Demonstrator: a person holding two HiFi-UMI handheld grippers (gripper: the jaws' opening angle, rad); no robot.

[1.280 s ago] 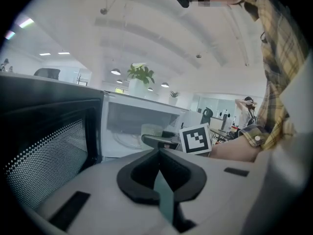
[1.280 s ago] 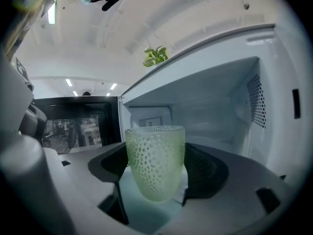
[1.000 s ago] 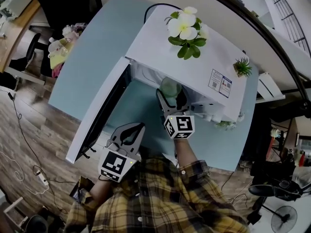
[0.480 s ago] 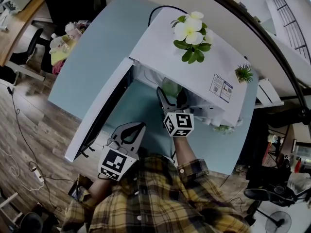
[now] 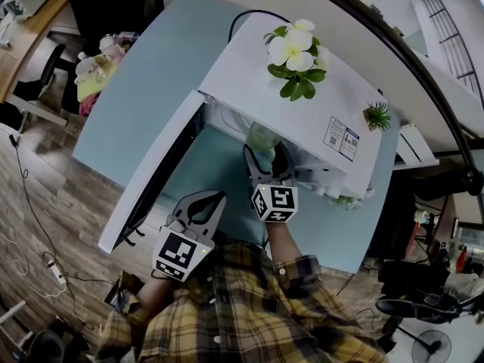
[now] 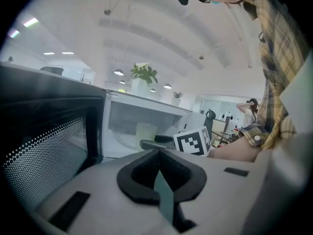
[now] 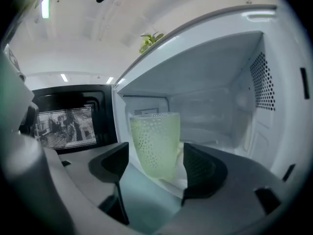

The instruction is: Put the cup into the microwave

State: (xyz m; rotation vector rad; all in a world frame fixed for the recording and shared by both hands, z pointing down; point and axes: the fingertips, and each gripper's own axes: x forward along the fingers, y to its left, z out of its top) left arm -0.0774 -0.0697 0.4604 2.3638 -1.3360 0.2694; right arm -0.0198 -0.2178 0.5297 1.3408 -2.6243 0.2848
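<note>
A pale green dotted cup [image 7: 154, 143] stands upright inside the white microwave [image 5: 295, 89], just within its mouth. The cup [image 5: 263, 136] also shows under the microwave's top in the head view. My right gripper [image 7: 155, 155] is open, one jaw on each side of the cup's base, with gaps showing on both sides. The microwave door [image 5: 151, 180] hangs wide open to the left. My left gripper [image 5: 215, 199] is held low in front of the door, shut on nothing. In the left gripper view the cup [image 6: 145, 131] shows beyond the left gripper [image 6: 159, 153].
A white flower plant [image 5: 293, 48] and a small green plant [image 5: 376, 114] sit on the microwave's top. The microwave rests on a light blue table [image 5: 151, 74] whose front edge is close to me. Soft toys [image 5: 98, 63] lie left of the table.
My right gripper has drawn back slightly toward me, while the cup stays standing in the microwave. The left gripper has not moved.
</note>
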